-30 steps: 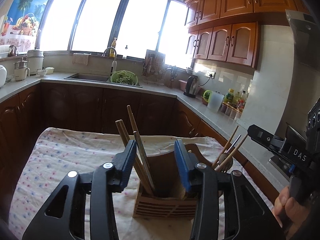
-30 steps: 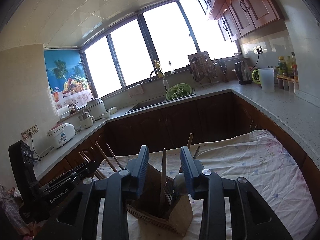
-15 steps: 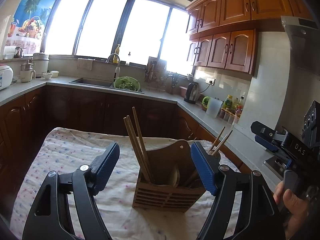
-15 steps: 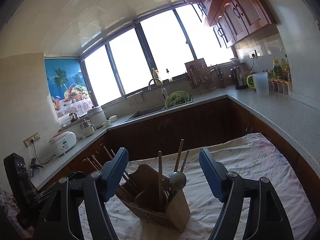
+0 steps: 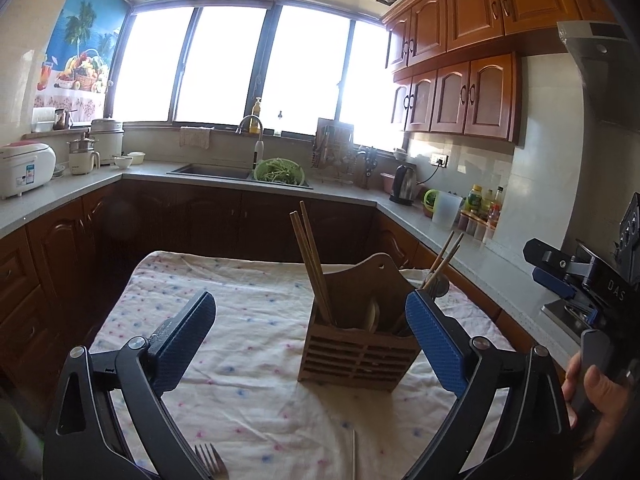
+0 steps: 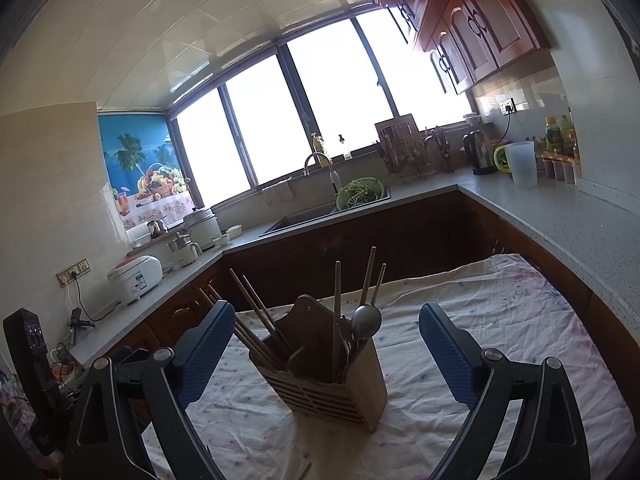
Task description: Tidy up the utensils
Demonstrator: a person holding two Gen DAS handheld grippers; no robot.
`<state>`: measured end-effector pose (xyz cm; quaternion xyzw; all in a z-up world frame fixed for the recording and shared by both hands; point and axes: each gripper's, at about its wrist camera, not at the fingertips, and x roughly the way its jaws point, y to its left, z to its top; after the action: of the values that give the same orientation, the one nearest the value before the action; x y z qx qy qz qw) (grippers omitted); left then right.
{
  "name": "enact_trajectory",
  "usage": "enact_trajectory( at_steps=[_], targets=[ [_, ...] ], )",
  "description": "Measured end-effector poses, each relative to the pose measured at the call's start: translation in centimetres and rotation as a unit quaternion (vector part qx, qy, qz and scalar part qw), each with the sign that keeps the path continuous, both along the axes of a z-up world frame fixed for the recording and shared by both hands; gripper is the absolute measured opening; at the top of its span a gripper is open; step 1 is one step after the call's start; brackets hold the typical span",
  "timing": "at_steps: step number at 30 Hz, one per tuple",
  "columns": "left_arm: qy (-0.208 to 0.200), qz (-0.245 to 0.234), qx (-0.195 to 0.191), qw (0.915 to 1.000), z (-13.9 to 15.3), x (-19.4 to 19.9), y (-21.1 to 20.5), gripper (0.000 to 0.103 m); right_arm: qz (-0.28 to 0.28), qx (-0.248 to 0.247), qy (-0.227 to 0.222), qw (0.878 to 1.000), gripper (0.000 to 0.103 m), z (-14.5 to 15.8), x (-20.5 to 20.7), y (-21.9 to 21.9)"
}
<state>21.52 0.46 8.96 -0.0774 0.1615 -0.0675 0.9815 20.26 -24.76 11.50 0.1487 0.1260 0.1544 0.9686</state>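
Observation:
A wooden slatted utensil holder (image 5: 360,350) stands on the cloth-covered table (image 5: 248,400); it also shows in the right wrist view (image 6: 332,392). It holds wooden chopsticks (image 5: 310,256), more chopsticks (image 6: 256,316) and a metal spoon (image 6: 366,320). A metal fork (image 5: 210,462) lies on the cloth close in front, between the left gripper's fingers. My left gripper (image 5: 312,344) is wide open and empty, held back from the holder. My right gripper (image 6: 326,352) is wide open and empty, also short of the holder. The right gripper shows at the right edge of the left wrist view (image 5: 568,280).
Kitchen counters (image 5: 72,184) wrap around the table, with a sink (image 5: 216,170), a green colander (image 5: 280,172), a rice cooker (image 5: 24,170) and a kettle (image 5: 404,184). A thin metal utensil handle (image 5: 354,456) lies on the cloth near the front edge.
Both grippers have opened from nearly shut to wide open and drawn back from the holder. The utensils stay standing in the holder. The fork on the cloth has come into view.

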Motion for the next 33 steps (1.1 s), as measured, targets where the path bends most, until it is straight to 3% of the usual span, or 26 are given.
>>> enact_trajectory(
  at_steps=[9,14,18,22,24,27,33],
  targets=[
    [-0.002,0.016,0.007,0.9998,0.2,-4.5,0.7,0.100,0.013,-0.005,0.004,1.000,0.101,-1.2,-4.3,0.5],
    [-0.014,0.049,0.015,0.9986,0.4,-7.8,1.1,0.103,0.018,-0.019,-0.008,1.000,0.102,-1.4,-8.0,0.6],
    [-0.016,0.051,0.019,0.9984,2.0,-9.3,1.1,0.103,0.020,-0.039,-0.035,0.998,0.103,0.3,-10.8,0.6],
    [-0.054,0.049,0.006,0.9973,3.1,-11.9,1.5,0.103,0.020,-0.056,-0.072,0.996,0.103,2.9,-13.6,0.7],
    [-0.046,0.025,0.000,0.9986,2.6,-12.8,1.5,0.103,0.018,-0.070,-0.083,0.994,0.103,3.0,-14.9,1.0],
    [-0.050,0.030,0.004,0.9983,0.3,-14.5,0.9,0.103,0.006,-0.082,-0.087,0.993,0.103,0.8,-16.5,1.6],
    [-0.032,0.046,0.051,0.9971,-5.6,-16.6,-1.0,0.103,-0.019,-0.089,-0.063,0.994,0.103,-6.7,-17.9,2.6]
  ],
)
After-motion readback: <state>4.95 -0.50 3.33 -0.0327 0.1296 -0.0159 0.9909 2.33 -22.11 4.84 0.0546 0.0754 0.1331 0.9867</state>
